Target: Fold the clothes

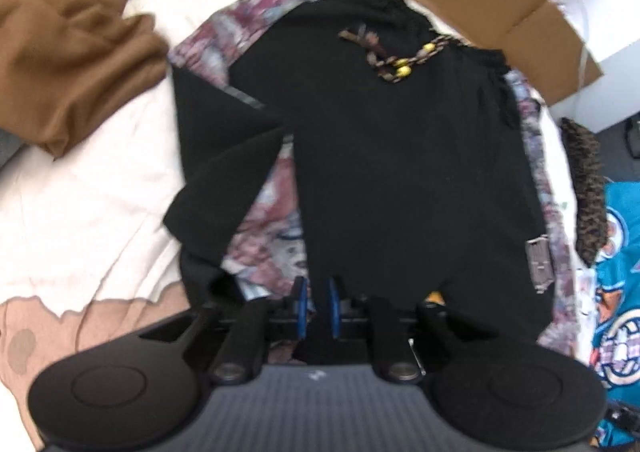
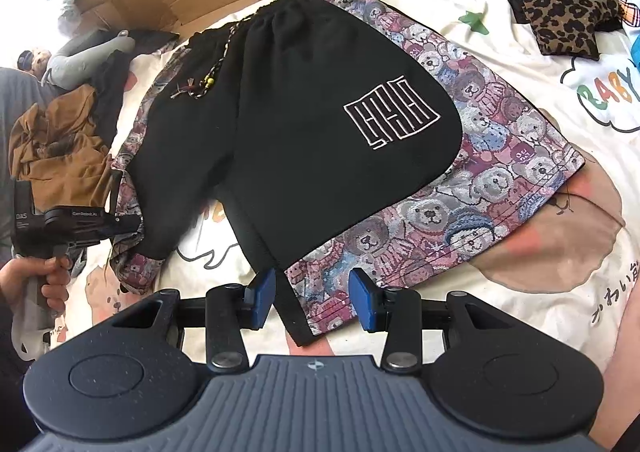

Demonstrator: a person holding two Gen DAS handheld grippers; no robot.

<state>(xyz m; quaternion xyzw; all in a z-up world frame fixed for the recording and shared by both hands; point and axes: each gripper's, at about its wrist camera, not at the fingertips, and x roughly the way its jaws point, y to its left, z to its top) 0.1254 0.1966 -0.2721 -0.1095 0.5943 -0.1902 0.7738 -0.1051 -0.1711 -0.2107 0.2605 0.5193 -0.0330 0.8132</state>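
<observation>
Blue pads of the right gripper (image 2: pixel 312 300) stand spread, straddling the near hem of the shorts (image 2: pixel 320 124) spread on the bedsheet (image 2: pixel 520 292). Left gripper (image 1: pixel 318 308) pinches their left leg's black fabric.

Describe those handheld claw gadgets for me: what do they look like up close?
Each claw has two blue pads on black hinged links, mounted on a dark grey ribbed body flanked by two round black discs. The right claw shows this most sharply; the left claw matches. Seen from the side, the left one is a black unit with small white lettering on a pistol-style handle.
</observation>
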